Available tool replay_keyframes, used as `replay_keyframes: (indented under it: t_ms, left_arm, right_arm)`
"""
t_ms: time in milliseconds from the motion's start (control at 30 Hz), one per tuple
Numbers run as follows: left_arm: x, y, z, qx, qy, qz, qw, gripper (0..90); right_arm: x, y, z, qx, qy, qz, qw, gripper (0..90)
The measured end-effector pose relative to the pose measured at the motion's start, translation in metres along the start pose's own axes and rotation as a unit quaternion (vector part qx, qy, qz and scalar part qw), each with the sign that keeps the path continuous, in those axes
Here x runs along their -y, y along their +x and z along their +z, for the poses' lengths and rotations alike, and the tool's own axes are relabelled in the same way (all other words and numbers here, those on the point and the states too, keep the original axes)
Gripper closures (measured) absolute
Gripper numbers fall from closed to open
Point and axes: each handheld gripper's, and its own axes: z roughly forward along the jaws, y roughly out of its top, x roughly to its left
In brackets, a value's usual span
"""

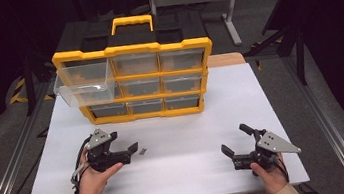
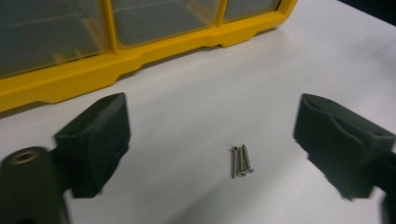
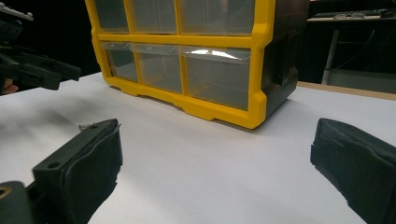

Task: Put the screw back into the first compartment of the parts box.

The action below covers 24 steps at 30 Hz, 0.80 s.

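Observation:
A few small metal screws [image 1: 142,152] [image 2: 241,162] lie close together on the white table [image 1: 185,176]. My left gripper [image 1: 133,151] [image 2: 215,114] is held low over the table and points right at them. Its jaws stand apart on either side of the screws without touching them. My right gripper [image 1: 233,138] [image 3: 217,140] rests at the front right, open, with nothing between its jaws. A yellow-framed organizer [image 1: 133,48] [image 3: 219,112] with clear drawers stands at the back. Its top-left drawer [image 1: 83,86] is pulled out.
The organizer's black body and yellow carry handle [image 1: 130,20] rise behind its front. The table's front edge runs just ahead of both hands. The left gripper [image 3: 37,70] appears far left in the right gripper view. Metal rails flank the table.

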Motion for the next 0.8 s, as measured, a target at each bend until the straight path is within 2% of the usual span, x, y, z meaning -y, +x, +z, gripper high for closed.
replay_keyframes:
  t_ms: [67, 100, 200, 300, 333, 400, 433, 500, 533, 567, 600, 633, 767, 800]
  left_arm:
    - [-0.003, 0.000, 0.003, -0.007, 0.020, 0.003, 0.9998, 16.8]
    - [-0.004, 0.000, 0.004, -0.006, 0.026, 0.002, 0.9997, 22.0]
    - [-0.005, -0.001, 0.009, -0.011, 0.047, 0.014, 0.9987, 33.5]
    - [-0.005, -0.003, 0.014, 0.002, 0.074, -0.008, 0.9972, 39.1]
    - [-0.006, -0.003, 0.015, -0.006, 0.085, -0.004, 0.9963, 42.3]
    - [-0.006, -0.004, 0.018, -0.004, 0.100, -0.003, 0.9949, 47.9]
    - [-0.006, -0.005, 0.020, -0.008, 0.099, -0.001, 0.9950, 51.2]
    - [-0.006, -0.007, 0.022, 0.003, 0.108, 0.002, 0.9942, 55.3]
    - [-0.007, -0.007, 0.023, 0.007, 0.121, 0.004, 0.9927, 59.6]
    - [-0.007, -0.008, 0.024, 0.010, 0.124, 0.007, 0.9922, 61.5]
    - [-0.006, -0.009, 0.026, 0.017, 0.123, 0.001, 0.9923, 63.0]
    - [-0.006, -0.009, 0.026, 0.019, 0.128, 0.003, 0.9915, 64.5]
    - [-0.004, -0.009, 0.029, 0.021, 0.134, 0.008, 0.9907, 71.1]
    - [-0.004, -0.010, 0.030, 0.017, 0.136, 0.015, 0.9904, 72.7]
  right_arm:
    - [0.000, 0.000, 0.000, 0.000, 0.000, 0.000, 1.0000, 2.5]
    - [0.000, 0.000, 0.000, -0.002, -0.001, 0.001, 1.0000, 2.6]
    - [-0.001, 0.001, -0.001, -0.002, -0.006, 0.003, 1.0000, 2.5]
    - [-0.001, 0.000, -0.001, -0.003, -0.006, -0.001, 1.0000, 2.6]
    - [-0.001, 0.000, -0.001, -0.007, -0.005, -0.002, 1.0000, 2.6]
    - [-0.001, 0.001, -0.001, -0.003, -0.006, 0.005, 1.0000, 2.6]
    - [-0.001, 0.001, -0.001, -0.003, -0.007, 0.003, 1.0000, 2.6]
    - [-0.001, 0.000, -0.001, -0.007, -0.006, -0.001, 1.0000, 2.6]
    - [-0.001, 0.000, -0.001, -0.005, -0.005, -0.004, 1.0000, 2.6]
    - [-0.001, 0.000, -0.001, -0.005, -0.005, -0.005, 1.0000, 2.6]
    - [-0.001, 0.000, -0.001, -0.005, -0.004, -0.005, 1.0000, 2.6]
    - [-0.001, 0.000, -0.001, -0.005, -0.004, -0.005, 1.0000, 2.6]
    - [-0.001, 0.001, 0.000, -0.005, -0.004, -0.004, 1.0000, 2.6]
    - [-0.001, 0.001, 0.000, -0.006, -0.004, -0.004, 1.0000, 2.6]
